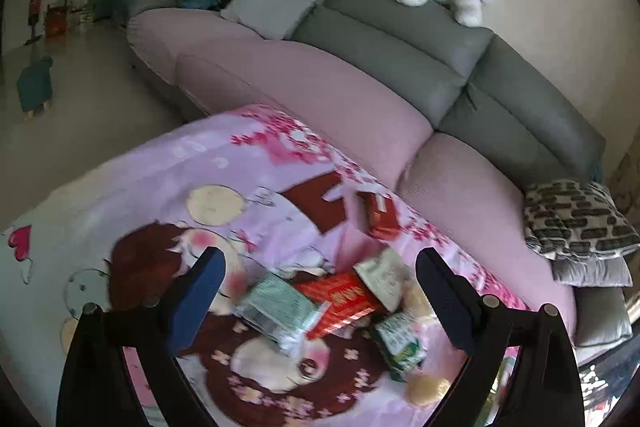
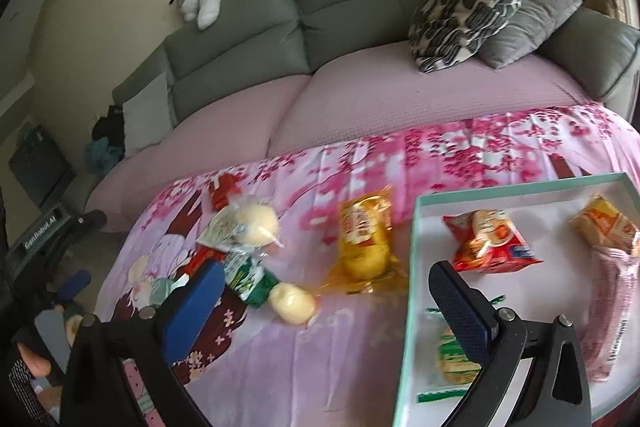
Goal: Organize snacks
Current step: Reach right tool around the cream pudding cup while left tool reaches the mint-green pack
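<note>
A shallow white box with a mint-green rim (image 2: 416,227) sits on the pink cartoon cloth (image 2: 320,347) and holds a red snack bag (image 2: 492,243). A yellow snack bag (image 2: 364,239) lies just beside it. The right gripper (image 2: 324,303) and left gripper (image 1: 320,291) are both wide open, holding nothing.

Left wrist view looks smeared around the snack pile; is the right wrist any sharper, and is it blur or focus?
Left wrist view: snack pile streaked, sofa sharper, suggesting motion blur. Right wrist view: yellow packet smeared, red packet in the box somewhat clearer. Both views bend at the edges.
</note>
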`<action>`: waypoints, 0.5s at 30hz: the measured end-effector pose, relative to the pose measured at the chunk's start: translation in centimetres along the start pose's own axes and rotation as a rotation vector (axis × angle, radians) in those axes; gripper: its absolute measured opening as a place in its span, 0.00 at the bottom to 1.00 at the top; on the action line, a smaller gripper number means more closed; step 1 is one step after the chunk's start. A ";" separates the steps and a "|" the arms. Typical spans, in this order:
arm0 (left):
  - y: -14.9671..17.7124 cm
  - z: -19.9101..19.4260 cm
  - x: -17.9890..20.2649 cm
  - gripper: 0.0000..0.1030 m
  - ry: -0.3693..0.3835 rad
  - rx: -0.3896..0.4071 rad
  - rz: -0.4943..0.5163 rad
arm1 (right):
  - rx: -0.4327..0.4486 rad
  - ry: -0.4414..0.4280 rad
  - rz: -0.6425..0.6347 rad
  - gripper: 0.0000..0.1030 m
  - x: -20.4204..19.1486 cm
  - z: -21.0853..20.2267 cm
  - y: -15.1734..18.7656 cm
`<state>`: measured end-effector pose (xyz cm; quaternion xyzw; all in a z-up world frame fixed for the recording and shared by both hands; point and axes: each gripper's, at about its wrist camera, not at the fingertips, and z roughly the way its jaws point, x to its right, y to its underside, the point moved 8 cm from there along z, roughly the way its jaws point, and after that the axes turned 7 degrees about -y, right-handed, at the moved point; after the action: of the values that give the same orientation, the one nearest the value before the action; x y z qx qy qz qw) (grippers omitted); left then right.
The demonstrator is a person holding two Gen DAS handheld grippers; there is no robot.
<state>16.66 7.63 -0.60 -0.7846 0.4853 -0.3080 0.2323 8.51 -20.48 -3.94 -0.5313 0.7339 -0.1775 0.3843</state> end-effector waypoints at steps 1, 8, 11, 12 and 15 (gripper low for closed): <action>-0.1 0.2 -0.5 0.93 -0.007 -0.010 -0.003 | -0.010 -0.004 -0.003 1.00 -0.3 0.2 0.2; -0.1 2.3 -3.8 0.93 -0.066 -0.101 -0.007 | -0.075 -0.039 -0.017 1.00 -1.7 2.3 2.0; 0.5 3.7 -3.7 0.93 -0.083 -0.140 0.047 | -0.103 -0.033 -0.061 1.00 -2.5 3.2 2.5; 0.8 4.1 -3.5 0.93 -0.076 -0.156 0.060 | -0.113 -0.026 -0.072 1.00 -2.6 3.6 2.6; 1.8 5.5 -2.5 0.93 -0.045 -0.207 0.095 | -0.142 -0.010 -0.113 1.00 -3.2 4.7 3.0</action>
<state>18.60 9.50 -6.26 -0.7871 0.5461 -0.2272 0.1752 10.55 -15.76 -7.74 -0.5988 0.7114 -0.1436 0.3388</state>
